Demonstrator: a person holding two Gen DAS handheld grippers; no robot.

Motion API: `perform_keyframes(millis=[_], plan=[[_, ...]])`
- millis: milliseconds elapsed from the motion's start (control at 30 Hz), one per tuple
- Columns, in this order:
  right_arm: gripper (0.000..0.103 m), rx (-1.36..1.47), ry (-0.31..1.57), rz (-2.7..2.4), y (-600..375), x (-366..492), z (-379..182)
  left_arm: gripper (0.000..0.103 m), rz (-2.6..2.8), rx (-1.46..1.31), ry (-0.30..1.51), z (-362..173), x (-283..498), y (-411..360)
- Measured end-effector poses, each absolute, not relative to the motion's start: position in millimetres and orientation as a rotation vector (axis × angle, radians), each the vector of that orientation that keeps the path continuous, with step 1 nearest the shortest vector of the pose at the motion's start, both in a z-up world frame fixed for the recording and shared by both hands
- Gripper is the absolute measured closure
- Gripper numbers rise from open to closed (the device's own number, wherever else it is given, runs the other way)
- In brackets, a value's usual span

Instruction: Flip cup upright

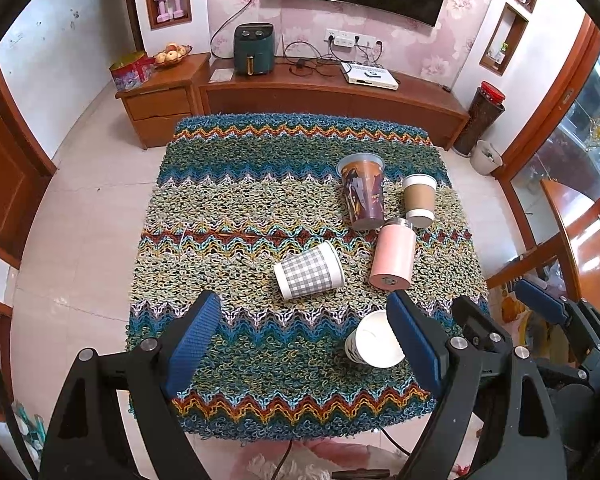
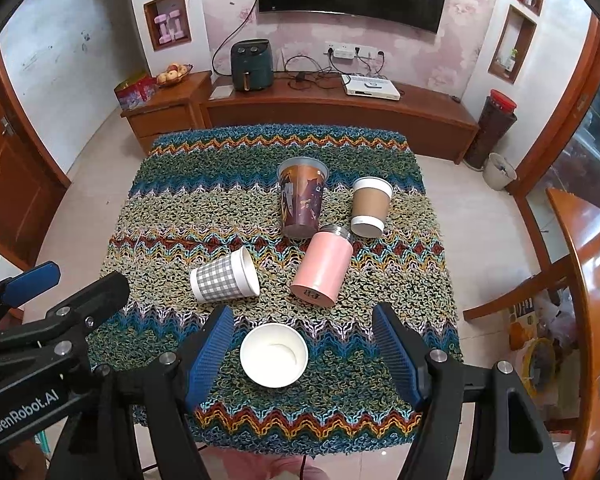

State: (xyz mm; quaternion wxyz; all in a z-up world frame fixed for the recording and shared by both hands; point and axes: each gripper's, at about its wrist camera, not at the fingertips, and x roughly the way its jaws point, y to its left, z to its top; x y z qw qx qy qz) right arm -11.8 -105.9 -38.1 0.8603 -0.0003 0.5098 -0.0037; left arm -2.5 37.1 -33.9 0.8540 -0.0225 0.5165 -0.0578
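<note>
Several cups lie on a knitted zigzag cloth (image 1: 236, 208) over a table. A checked grey-white cup (image 1: 309, 271) (image 2: 225, 278) lies on its side. A pink metal cup (image 1: 394, 254) (image 2: 321, 266), a tall printed cup (image 1: 363, 190) (image 2: 303, 196) and a brown paper cup (image 1: 419, 200) (image 2: 370, 206) also lie tipped over. A white paper cup (image 1: 374, 340) (image 2: 274, 354) stands upright near the front edge. My left gripper (image 1: 304, 344) is open and empty above the front of the cloth. My right gripper (image 2: 304, 354) is open, its fingers on either side of the white cup, apart from it.
A wooden TV cabinet (image 1: 332, 96) with an air fryer (image 1: 254, 49) stands behind the table. A wooden table edge (image 2: 592, 280) is at the right. A small bin (image 2: 499, 171) stands on the tiled floor at the back right.
</note>
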Motion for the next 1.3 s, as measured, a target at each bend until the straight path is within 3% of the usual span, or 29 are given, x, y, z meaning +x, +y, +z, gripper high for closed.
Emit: perform_keyframes(millis=[1300], plan=[[0.031,0.018,1.020,-0.039,-100,-25,-25,0.016,-0.081,-0.007,1.073,-28,-16,48]])
